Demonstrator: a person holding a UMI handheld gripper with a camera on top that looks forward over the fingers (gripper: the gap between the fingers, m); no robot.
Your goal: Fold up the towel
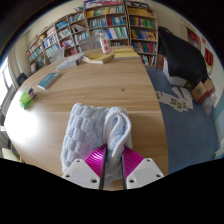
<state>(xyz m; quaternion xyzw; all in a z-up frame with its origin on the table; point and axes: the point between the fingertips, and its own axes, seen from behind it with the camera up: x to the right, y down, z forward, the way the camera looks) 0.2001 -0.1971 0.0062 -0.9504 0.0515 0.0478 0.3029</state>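
On the table (60, 105), the towel's (92, 130) near edge sits pinched in the hand-held gripper (112, 160)

White gripper (113, 166) fingers, magenta pads (96, 160), possibly ridged

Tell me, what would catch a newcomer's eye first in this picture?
Most striking is the pale, fluffy towel bunched on the round wooden table, just ahead of the hand-held gripper. One fold of the towel sits between the magenta pads of its fingers, which appear closed on it. Beyond the table, crowded bookshelves line the far wall.
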